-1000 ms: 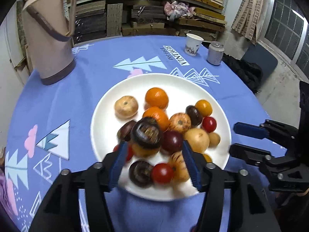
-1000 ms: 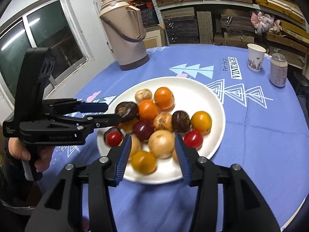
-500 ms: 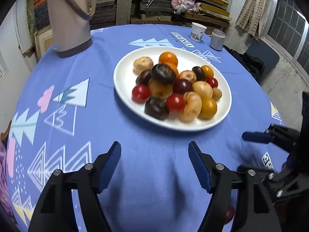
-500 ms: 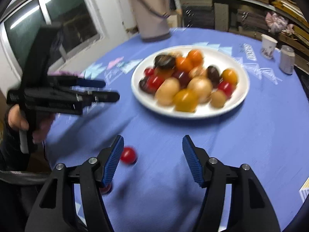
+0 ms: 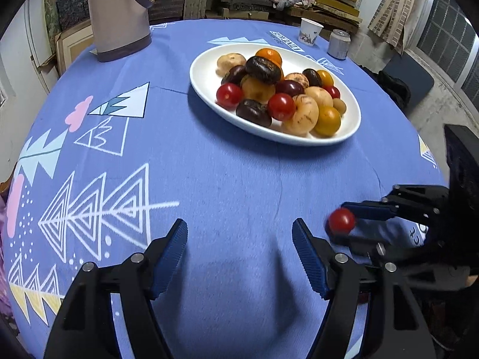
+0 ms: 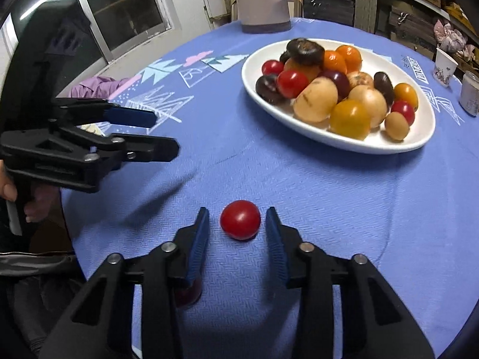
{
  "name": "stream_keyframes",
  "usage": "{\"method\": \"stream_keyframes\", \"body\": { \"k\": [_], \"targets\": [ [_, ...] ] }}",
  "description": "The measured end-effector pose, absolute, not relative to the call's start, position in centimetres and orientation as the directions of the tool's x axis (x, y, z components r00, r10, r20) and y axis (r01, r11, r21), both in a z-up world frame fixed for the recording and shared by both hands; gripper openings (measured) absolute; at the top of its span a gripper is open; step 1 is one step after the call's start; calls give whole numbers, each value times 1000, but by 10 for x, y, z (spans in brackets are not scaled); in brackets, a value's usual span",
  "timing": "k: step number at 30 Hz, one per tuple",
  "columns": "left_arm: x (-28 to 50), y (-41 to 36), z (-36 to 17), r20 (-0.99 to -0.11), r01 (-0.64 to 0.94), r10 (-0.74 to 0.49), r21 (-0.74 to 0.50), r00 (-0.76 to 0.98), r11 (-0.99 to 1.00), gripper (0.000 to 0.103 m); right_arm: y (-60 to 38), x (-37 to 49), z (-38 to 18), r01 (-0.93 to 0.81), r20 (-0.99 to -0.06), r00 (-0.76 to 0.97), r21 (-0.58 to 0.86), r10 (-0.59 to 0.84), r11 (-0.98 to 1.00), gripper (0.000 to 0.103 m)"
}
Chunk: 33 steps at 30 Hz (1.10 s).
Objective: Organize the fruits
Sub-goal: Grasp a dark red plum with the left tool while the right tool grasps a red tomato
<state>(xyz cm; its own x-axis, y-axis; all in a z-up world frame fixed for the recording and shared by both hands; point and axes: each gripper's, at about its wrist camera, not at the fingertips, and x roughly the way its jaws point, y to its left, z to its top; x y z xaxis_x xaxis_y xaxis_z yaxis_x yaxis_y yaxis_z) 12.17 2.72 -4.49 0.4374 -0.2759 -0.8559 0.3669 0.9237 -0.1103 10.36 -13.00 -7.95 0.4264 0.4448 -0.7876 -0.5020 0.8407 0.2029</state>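
A white plate [image 5: 203,68] [image 6: 389,68] piled with several red, orange, yellow, tan and dark fruits sits mid-table. On the blue cloth near the front edge lies a red tomato [image 6: 240,220] [image 5: 341,220]. My right gripper [image 6: 238,223] [image 5: 344,227] has closed in on it, one pad hugging each side. A second red tomato [image 6: 188,294] peeks out from under that gripper's left finger. My left gripper [image 5: 239,239] [image 6: 164,134] hovers open over bare cloth, left of the right one, nothing between its fingers.
A tall beige thermos [image 5: 119,15] [image 6: 260,0] stands at the back. A paper cup [image 5: 310,31] [image 6: 444,67] and a can [image 5: 338,45] stand beyond the plate. A purple cloth [image 6: 95,85] hangs off the left edge. Shelves line the back wall.
Both grippers drew back from the plate toward the near edge. The left jaws widened. The right gripper came down over the red tomato and its jaws narrowed around it.
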Motion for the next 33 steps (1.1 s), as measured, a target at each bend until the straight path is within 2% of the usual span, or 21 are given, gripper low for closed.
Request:
{"method": "stream_keyframes", "body": {
  "k": [12, 19, 26, 30, 32, 33],
  "targets": [
    [69, -4, -35, -846, 560, -421, -185, 328, 808, 74, -171, 103, -66, -414, -752, 499, 229, 430, 881, 25],
    [51, -31, -38, -848, 629, -450, -190, 282, 753, 74, -183, 102, -62, -398, -744, 514, 234, 427, 887, 25],
    [58, -44, -58, -877, 629, -416, -185, 242, 755, 74, -184, 100, -62, -401, -742, 514, 236, 430, 885, 25],
    [64, -44, -69, -891, 611, -389, -176, 235, 772, 66, -184, 100, -62, -400, -742, 515, 235, 430, 886, 25],
    [66, -44, -72, -893, 610, -395, -192, 217, 769, 54, -184, 100, -63, -401, -742, 514, 236, 430, 885, 25],
    [66, -45, -72, -891, 612, -395, -188, 223, 768, 52, -184, 100, -63, -401, -743, 513, 235, 429, 886, 25]
  ]
}}
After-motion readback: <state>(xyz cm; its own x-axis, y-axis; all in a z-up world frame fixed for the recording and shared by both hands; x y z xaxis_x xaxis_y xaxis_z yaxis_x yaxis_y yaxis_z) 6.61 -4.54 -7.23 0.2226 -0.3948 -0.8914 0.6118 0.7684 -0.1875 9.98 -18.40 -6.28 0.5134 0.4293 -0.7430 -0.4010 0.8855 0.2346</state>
